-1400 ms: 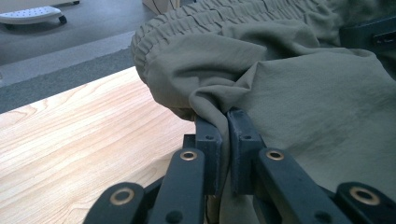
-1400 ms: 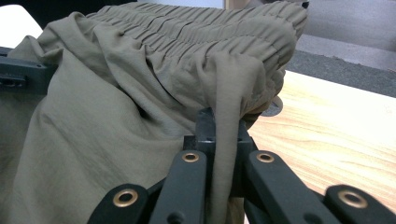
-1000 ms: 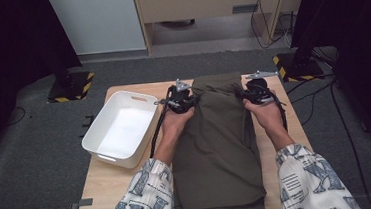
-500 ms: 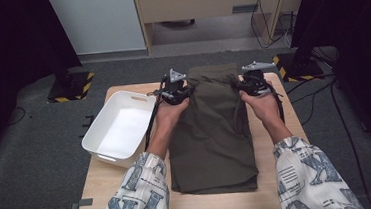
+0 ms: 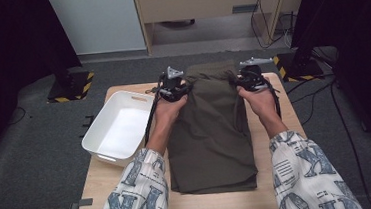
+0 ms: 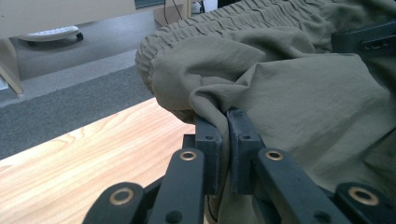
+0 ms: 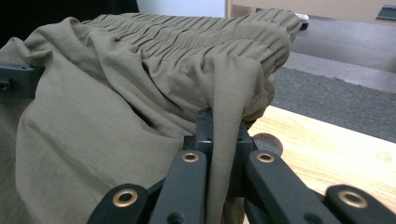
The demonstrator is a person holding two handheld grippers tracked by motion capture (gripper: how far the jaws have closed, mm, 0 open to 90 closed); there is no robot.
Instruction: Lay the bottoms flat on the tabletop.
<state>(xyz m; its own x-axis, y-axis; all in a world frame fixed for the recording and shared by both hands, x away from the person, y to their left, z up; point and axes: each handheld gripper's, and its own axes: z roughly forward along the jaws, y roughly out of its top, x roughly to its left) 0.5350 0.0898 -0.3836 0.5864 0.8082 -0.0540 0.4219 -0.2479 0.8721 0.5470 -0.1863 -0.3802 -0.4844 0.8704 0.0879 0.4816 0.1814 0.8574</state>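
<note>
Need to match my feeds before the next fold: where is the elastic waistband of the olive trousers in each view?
High view: waistband at the table's far edge, top centre, between both hand-held grippers.
Left gripper view: across the top, centre to right.
Right gripper view: across the top.
Shared landmark: wooden table.

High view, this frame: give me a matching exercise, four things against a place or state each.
Things:
1. olive trousers
2. white tub
3. left gripper
4. right gripper

Places or states:
A. empty, at the table's left edge
B. shut on the waistband's right side
C. lying down the table's middle
D. shut on the waistband's left side

Pairs: 1-C, 2-A, 3-D, 4-B
</note>
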